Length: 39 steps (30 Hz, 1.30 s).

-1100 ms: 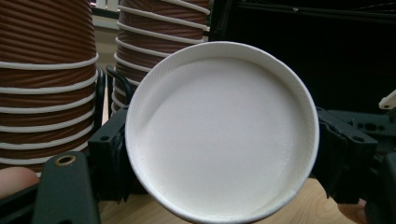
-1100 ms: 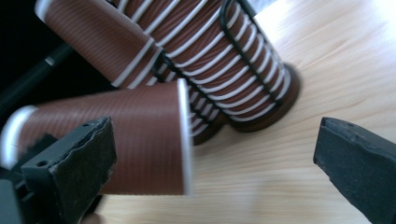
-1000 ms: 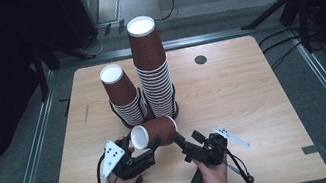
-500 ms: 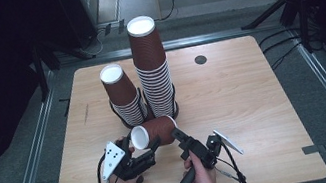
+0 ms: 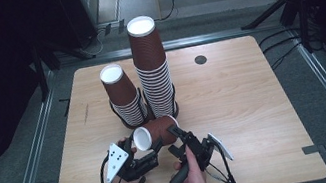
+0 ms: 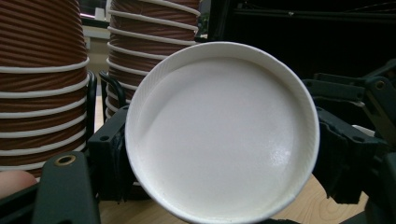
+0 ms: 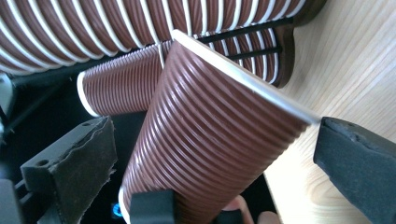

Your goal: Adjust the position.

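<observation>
Clamped on the loose brown paper cup (image 5: 155, 132), the left gripper (image 5: 147, 151) holds it lying sideways just above the table (image 5: 255, 105) in the high view, its white closed end turned toward the person's left and its long axis running roughly level across the table, just in front of the two upside-down stacks, the short stack (image 5: 123, 96) and the tall stack (image 5: 153, 68). From there the right gripper (image 5: 177, 134) reaches the cup's other end with its jaws spread. Seen from the left gripper view, the cup's white base (image 6: 219, 133) faces the camera squarely, so the cup points straight away along the jaws, which pinch its sides. Looking along the right gripper (image 7: 210, 154) in its own view, the ribbed wall (image 7: 210, 130) slants between two pads that stand clear of it, so that claw is released. As a judgement, one cup is freed and in hand, the handover or re-grip is under way, and placing it onto a stack is left.
</observation>
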Available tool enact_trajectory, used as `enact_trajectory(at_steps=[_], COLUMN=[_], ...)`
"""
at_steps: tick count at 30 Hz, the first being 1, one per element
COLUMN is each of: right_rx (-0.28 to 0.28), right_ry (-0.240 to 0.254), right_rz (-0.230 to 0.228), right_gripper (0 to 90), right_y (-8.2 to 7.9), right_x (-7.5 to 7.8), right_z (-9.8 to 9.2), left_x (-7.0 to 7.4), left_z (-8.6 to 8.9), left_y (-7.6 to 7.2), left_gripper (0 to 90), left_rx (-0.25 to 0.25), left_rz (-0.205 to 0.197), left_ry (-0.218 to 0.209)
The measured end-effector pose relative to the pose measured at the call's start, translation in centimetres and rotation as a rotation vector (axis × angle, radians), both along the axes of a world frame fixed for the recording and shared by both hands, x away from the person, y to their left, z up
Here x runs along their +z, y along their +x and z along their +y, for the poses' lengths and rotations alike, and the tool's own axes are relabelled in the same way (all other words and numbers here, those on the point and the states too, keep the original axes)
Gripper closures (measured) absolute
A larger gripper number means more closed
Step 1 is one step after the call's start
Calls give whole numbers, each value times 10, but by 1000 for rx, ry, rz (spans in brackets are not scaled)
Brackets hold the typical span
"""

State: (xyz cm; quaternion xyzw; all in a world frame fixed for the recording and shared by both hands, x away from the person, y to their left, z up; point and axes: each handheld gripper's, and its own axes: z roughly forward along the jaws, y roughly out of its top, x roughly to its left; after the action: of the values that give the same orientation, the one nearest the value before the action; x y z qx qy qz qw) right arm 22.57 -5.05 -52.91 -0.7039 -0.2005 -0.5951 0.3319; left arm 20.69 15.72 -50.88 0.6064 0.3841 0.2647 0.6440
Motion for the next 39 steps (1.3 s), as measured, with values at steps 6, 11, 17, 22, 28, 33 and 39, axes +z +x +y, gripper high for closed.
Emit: enact_trajectory(at_steps=[6, 11, 17, 22, 28, 33, 39], right_rx=[27, 26, 17, 4, 15, 10, 9], right_ry=[27, 52, 91, 102, 94, 87, 70], right_rz=[44, 75, 93, 104, 103, 104, 77], right_gripper=[0, 0, 0, 8, 44, 55, 89], right_y=[3, 9, 13, 16, 17, 18, 17], right_x=[-1, -3, -6, -8, -7, -7, -7], right_z=[9, 9, 10, 11, 11, 11, 11], left_x=[-1, -1, -2, -2, -3, -3, -2], left_z=[-2, -4, -6, -7, -7, -6, -6], left_y=[-1, -2, -3, -4, -4, -3, -3], left_gripper=[207, 207, 207, 208, 207, 206, 198], left_rx=[-15, -25, -38, -48, -51, -53, -53], left_rz=[-2, -12, -18, -23, -20, -15, 11], left_ry=[5, 20, 26, 32, 42, 42, 39])
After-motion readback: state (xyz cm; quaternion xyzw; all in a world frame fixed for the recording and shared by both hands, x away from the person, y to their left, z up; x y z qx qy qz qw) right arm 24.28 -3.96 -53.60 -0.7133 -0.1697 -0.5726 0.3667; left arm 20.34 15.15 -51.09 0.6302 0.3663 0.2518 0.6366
